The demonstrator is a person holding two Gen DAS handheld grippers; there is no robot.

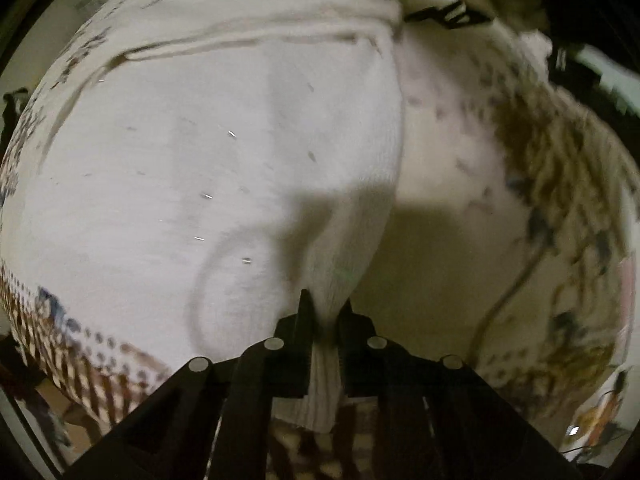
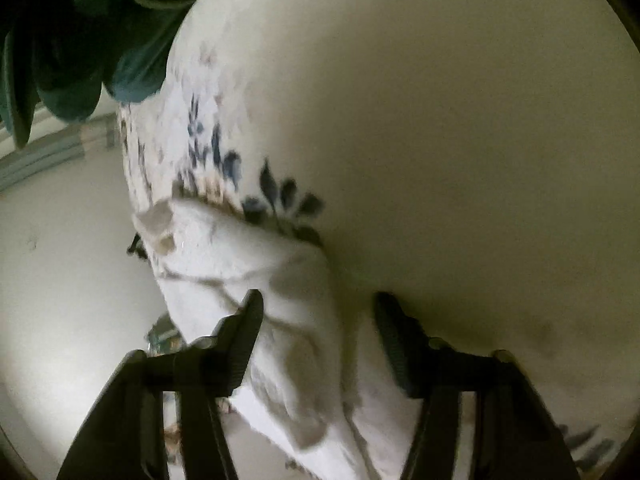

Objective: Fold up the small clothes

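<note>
Status: fold looks barely begun, imo. Left tool [image 1: 326, 312] is pressed together and pinching a bunched ridge of the white garment [image 1: 208, 152]; fabric runs up between the jaws and out behind them. The rest of the garment lies spread on the floral cloth [image 1: 452, 120] (a cover of sorts, can't tell what's under it, so not calling it a counter). A curved seam and a hem band show in the left wrist view, no crease or stacked layer that I can make out, so pretty much all the folding is left. Right tool [image 2: 318, 312] in the right wrist view: jaws stand apart w/ a rumpled part of the garment between them, left finger [image 2: 240, 344] against the fabric, right one just beside it, not pressing as far as frames show. Both views are blurred, so take that w/ caution. Whether it's the same garment in both views: likely, can't confirm. Edges: garment's right border in the left view sits well inside the cloth, pattern fringe beyond it. In the right view the cloth edge drops off to the left, w/ a pale floor-like area below. Open room: big bare patch of cloth to the right of the right tool, good landing zone for a fold. Dark green fabric [image 2: 80, 32] at top left (other clothing, prob.) well apart, no obstacle.
</note>
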